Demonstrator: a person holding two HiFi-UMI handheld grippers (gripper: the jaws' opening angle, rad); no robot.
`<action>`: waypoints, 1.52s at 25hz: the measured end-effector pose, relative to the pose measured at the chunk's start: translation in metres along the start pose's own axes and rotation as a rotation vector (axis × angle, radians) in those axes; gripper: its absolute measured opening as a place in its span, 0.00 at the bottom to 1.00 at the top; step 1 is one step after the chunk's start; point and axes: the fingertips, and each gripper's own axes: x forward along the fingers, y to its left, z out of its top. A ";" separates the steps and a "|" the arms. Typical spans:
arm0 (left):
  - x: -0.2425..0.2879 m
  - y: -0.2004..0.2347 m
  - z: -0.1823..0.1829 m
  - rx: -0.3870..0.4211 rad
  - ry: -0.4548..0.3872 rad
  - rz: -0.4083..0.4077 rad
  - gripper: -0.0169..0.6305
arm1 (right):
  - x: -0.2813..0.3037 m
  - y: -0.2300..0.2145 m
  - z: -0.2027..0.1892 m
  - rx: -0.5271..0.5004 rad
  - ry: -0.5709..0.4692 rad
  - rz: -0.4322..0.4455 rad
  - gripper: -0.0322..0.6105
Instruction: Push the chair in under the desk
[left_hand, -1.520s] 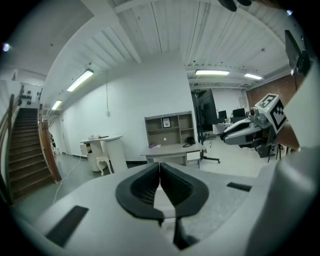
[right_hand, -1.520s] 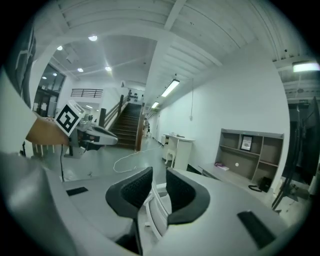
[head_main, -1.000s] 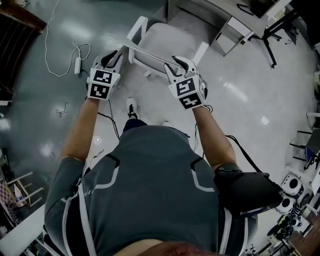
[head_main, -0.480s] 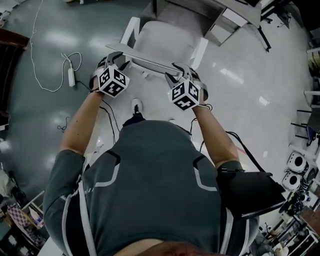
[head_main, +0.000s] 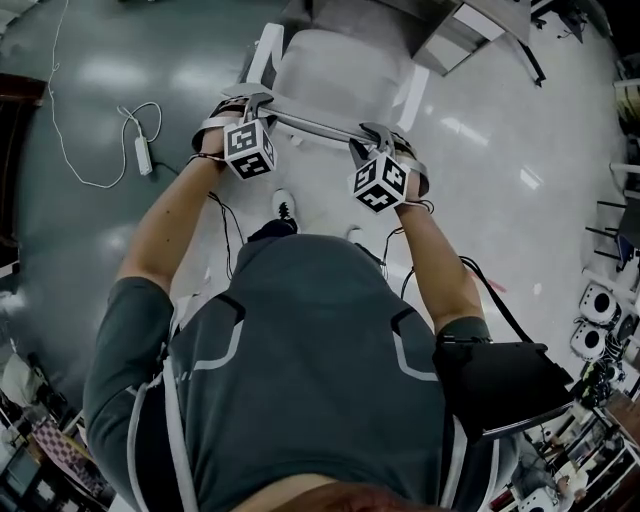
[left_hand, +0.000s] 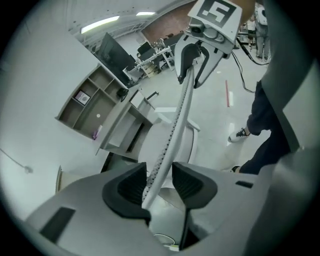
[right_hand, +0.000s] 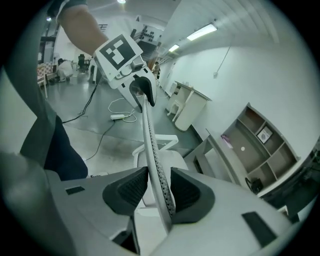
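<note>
While both sets of fingers close in, the white office chair with a perforated mesh back (head_main: 335, 78) stands on the glossy grey floor (head_main: 80, 200) at the far side of the scene, its seat right up against the grey bench (head_main: 445, 42).

- Chair: pale padded seat, white armrests on either side, and a thin curved backrest. The top rim is a narrow white band dotted with small holes.
- Left gripper (head_main: 250, 103): on the left end of the rim. The fingers are closing with the rim between them. It lies close to one pad, with a clear gap at the other, so there is no grip.
- Right gripper (head_main: 376, 136): on the right end of the rim. The fingers are closing, and the pads sit tight against both faces of the rim.
- White power strip with looped cable (head_main: 141, 152): on the floor, left of the chair.

Against a second ago:
- The chair has gone farther in toward the bench and now sits well apart from the power strip, which then lay just beside the left gripper.
- Both marker cubes have rolled from flat-on to corner-on.
- The left fingers, then clamped on the rim, have since let go.
</note>
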 end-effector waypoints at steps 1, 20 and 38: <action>0.001 0.000 -0.001 0.005 -0.006 -0.027 0.28 | 0.001 0.000 0.000 0.001 0.007 0.002 0.29; 0.040 0.051 -0.010 0.096 -0.051 -0.177 0.26 | 0.039 -0.037 0.016 0.123 0.108 0.016 0.29; 0.078 0.097 0.008 0.166 -0.033 -0.236 0.25 | 0.062 -0.088 0.014 0.204 0.160 -0.004 0.31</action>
